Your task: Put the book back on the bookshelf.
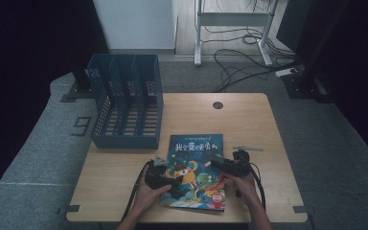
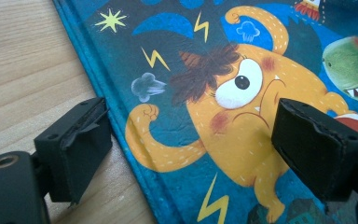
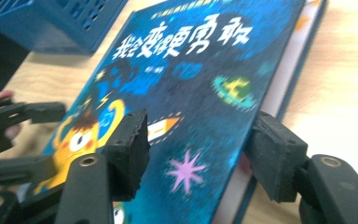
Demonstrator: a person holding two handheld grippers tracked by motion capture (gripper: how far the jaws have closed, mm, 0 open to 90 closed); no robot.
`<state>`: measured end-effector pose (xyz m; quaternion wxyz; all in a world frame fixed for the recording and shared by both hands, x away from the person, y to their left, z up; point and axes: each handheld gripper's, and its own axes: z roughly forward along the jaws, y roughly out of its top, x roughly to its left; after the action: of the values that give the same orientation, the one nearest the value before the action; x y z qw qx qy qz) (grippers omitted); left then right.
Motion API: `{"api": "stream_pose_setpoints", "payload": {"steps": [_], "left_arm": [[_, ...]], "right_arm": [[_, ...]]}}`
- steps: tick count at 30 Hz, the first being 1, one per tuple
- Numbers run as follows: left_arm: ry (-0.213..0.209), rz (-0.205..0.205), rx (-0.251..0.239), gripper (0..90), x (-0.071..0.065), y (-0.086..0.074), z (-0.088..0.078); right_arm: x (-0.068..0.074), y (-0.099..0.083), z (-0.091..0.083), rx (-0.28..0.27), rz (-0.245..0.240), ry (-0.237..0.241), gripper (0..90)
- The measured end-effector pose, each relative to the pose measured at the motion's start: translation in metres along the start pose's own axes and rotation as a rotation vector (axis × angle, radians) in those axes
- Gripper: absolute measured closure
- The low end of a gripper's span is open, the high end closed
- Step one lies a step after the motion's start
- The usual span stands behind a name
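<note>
The picture book [image 1: 195, 170] lies flat on the wooden surface [image 1: 249, 124], near its front edge, with its long axis running away from the person toward the blue file rack [image 1: 124, 103] that stands well apart at the far left corner. The spine is on the left, the open page edge on the right.

The left claw [image 1: 165, 178] sits at the spine side, its jaws spread wide. In the left gripper view, one jaw is over bare wood just beside the spine and the other over the orange monster on the cover, so the book's left edge passes between them, with neither pad pressing on it.

The right claw [image 1: 224, 165] straddles the opposite edge. In the right gripper view, one jaw sits above the cover and the other outside the page block, where the cover looks slightly lifted off the pages. The jaws stand partly apart and it cannot be told for certain that the pads have bitten.

Each claw is closest to its own long edge. The right one seems better placed to take the cover, since that edge is the one that opens.
</note>
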<state>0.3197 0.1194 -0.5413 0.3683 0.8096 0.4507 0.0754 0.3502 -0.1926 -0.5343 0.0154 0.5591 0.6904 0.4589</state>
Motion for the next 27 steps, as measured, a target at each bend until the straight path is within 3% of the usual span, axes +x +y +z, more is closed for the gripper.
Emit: {"api": "stream_pose_setpoints", "payload": {"steps": [4, 11, 21, 27], "left_arm": [[0.004, 0.005, 0.001, 11.9, -0.001, 0.0, 0.0], [-0.005, -0.001, 0.002, 11.9, 0.0, 0.0, -0.001], [-0.018, -0.003, 0.002, 11.9, 0.002, 0.0, -0.001], [-0.023, -0.005, 0.001, 11.6, 0.003, 0.0, -0.001]], "right_arm": [[-0.005, -0.002, 0.002, -0.027, -0.002, -0.017, 46.1], [-0.008, -0.002, 0.0, -0.049, 0.006, 0.0, 53.6], [-0.014, -0.001, -0.001, -0.045, 0.038, 0.058, 57.4], [-0.017, 0.004, 0.007, -0.027, 0.06, 0.105, 56.2]]}}
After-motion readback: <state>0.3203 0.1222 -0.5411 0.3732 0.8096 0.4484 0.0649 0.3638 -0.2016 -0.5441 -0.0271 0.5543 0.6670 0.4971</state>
